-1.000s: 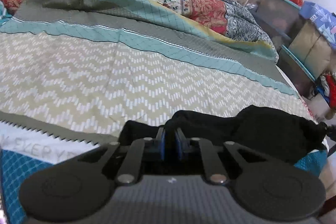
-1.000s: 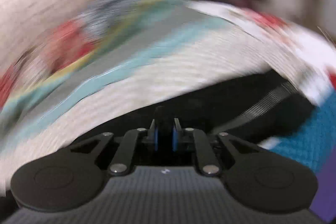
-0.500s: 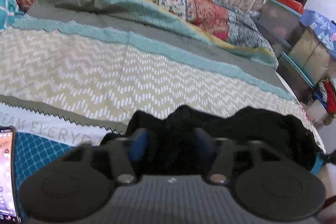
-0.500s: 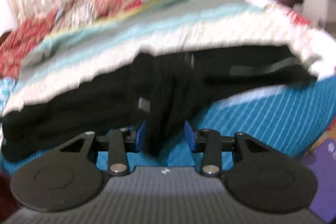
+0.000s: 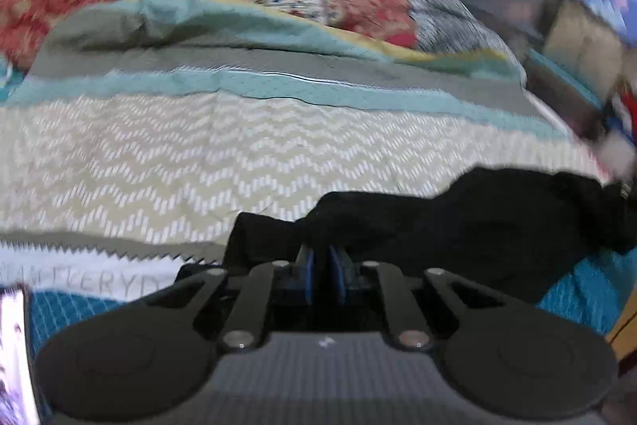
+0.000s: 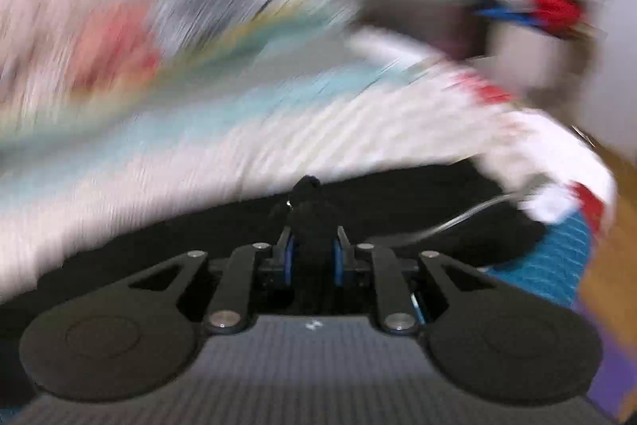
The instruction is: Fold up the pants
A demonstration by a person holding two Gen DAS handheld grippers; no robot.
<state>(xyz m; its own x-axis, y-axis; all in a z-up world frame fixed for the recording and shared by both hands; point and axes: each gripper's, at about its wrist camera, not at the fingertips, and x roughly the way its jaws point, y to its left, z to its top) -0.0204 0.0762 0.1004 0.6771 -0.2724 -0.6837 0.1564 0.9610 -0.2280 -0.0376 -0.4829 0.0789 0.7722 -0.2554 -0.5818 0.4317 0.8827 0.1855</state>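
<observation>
Two handheld grippers are pinching black pants on a patterned bed.

The left gripper (image 5: 321, 271) is holding its blue pads nearly together at the near edge of the pants (image 5: 469, 226); whether cloth is actually sitting between them cannot be told. From this tool the garment is stretching away toward three o'clock, its long axis running side to side across the bedspread (image 5: 199, 154). The right gripper (image 6: 312, 257) is clamping a bunched tuft of the pants (image 6: 378, 210), with more cloth spreading from nine to three o'clock; this view is badly blurred. Judging by position, each hand is working one end, so the coming fold likely depends on that sideways axis.
</observation>
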